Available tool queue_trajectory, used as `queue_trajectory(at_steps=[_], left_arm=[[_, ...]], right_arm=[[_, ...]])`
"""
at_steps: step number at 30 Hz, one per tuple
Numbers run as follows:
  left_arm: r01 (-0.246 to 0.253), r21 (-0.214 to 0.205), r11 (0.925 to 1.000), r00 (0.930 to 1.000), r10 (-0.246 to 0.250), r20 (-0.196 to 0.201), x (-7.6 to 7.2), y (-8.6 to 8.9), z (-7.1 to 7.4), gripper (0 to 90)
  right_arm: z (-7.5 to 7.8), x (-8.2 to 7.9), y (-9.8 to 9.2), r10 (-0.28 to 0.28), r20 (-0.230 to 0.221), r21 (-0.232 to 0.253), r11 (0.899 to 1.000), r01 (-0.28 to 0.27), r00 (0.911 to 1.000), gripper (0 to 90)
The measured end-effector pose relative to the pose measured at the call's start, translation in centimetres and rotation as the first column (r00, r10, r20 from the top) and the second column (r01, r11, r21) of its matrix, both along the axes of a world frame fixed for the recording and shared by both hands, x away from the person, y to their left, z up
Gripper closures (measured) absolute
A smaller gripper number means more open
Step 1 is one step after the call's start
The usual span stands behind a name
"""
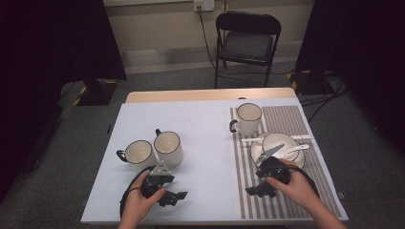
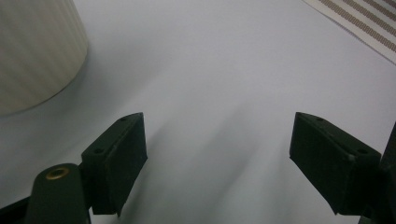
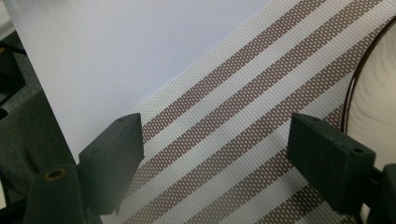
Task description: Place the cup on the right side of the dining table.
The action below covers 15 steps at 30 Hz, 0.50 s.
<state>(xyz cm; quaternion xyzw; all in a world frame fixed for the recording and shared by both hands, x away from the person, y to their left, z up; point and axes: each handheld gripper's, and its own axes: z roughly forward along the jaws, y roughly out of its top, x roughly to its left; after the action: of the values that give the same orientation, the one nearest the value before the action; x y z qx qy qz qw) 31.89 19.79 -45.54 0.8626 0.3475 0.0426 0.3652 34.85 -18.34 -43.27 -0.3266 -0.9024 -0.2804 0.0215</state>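
Both claws hang low at the near edge of the bench (image 1: 200, 119), and both are spread wide with nothing between the jaws. The left claw (image 1: 165, 183) sits just beside the two ribbed mugs (image 1: 168, 147), the nearer one (image 2: 32, 51) looming at its side. The right claw (image 1: 261, 183) hovers over the striped placemat (image 1: 286, 119), next to the plate (image 1: 279, 145) with its spoons; one mug (image 1: 249, 118) already stands on the mat. By my read, one mug is placed and two are left to move.

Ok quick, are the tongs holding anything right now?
Left tongs: open, holding nothing, over the bare table beside a mug.
Right tongs: open, holding nothing, over the striped mat.
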Motion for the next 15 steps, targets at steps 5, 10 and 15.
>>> queue_trajectory(at_steps=[5, 10, 15], left_arm=[[-0.004, 0.004, 1.0, 1.0, 0.004, -0.002, -0.1, 0.1, -0.1, 18.6], [-0.003, 0.0, 1.0, 1.0, 0.003, -0.005, -0.1, 0.1, -0.2, 18.6], [-0.005, 0.0, 1.0, 1.0, 0.005, -0.007, -0.1, 0.1, -0.4, 18.6]], right_arm=[[-0.3, -0.2, -0.1, 0.005, 0.021, 0.006, 1.0, -0.005, 0.9998, 17.4], [-1.0, -0.4, -0.2, 0.018, 0.034, 0.009, 1.0, -0.018, 0.9992, 17.5], [-1.6, -0.5, -0.1, 0.027, 0.035, -0.003, 1.0, -0.026, 0.999, 17.4]])
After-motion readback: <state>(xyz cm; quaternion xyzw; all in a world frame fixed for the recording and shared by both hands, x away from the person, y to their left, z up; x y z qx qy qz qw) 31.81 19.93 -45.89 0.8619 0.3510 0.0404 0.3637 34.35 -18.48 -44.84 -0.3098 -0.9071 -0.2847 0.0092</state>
